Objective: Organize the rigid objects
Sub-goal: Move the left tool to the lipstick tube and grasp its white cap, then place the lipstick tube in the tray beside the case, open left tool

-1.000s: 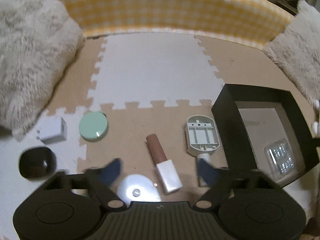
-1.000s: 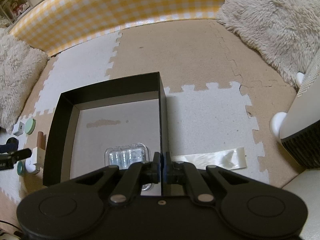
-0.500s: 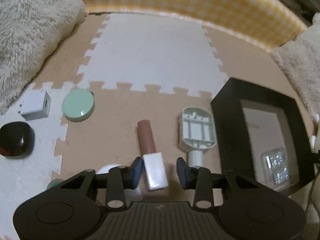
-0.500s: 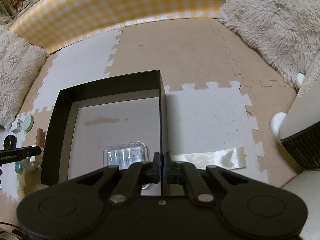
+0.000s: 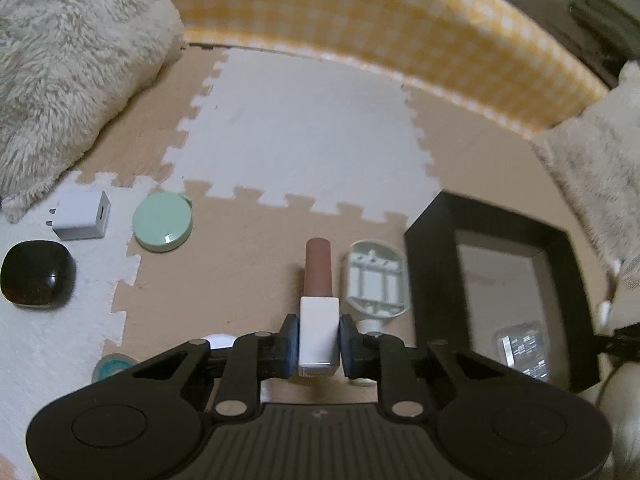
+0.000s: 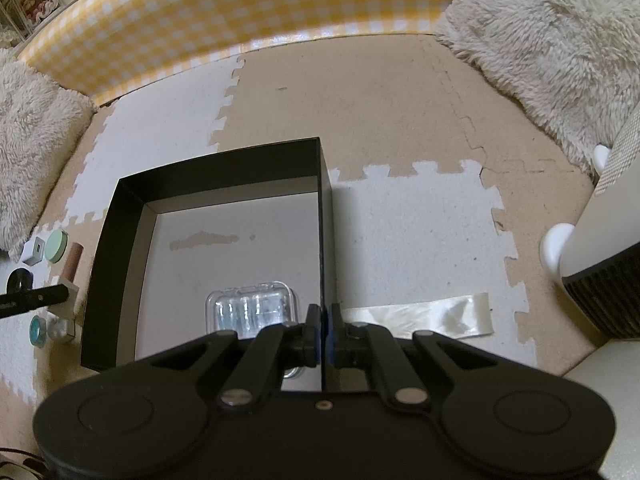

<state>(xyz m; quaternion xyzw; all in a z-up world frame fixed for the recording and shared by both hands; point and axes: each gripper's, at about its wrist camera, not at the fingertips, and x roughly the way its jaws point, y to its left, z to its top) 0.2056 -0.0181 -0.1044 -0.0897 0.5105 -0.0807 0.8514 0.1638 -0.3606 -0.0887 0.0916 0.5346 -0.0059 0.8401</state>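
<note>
While the right gripper [image 6: 323, 330] pinches the black box [image 6: 132, 216] by its right wall, fingers closed on the thin board with one inside and one outside, probably to keep the box from sliding, the left gripper [image 5: 319, 340] has its blue pads [image 5: 291, 338] pressed against the white cap of a brown-and-white tube [image 5: 318, 300] lying on the tan foam mat [image 5: 224, 264]. The tube points away from the camera, so the fingers meet its flat sides squarely, a secure hold for lifting. Whether it has left the mat cannot be told.

Just right of the tube lies a white plastic battery holder [image 5: 378, 280], close to the box's left wall. A clear plastic case [image 6: 252, 308] already rests inside, near the front wall, so sorting looks barely started. Toward the mat's left edge wait a mint round compact [image 5: 163, 222], a white charger cube [image 5: 80, 216] and a black earbud case [image 5: 38, 274]; a teal ring [image 5: 112, 365] sits nearer the gripper.
</note>
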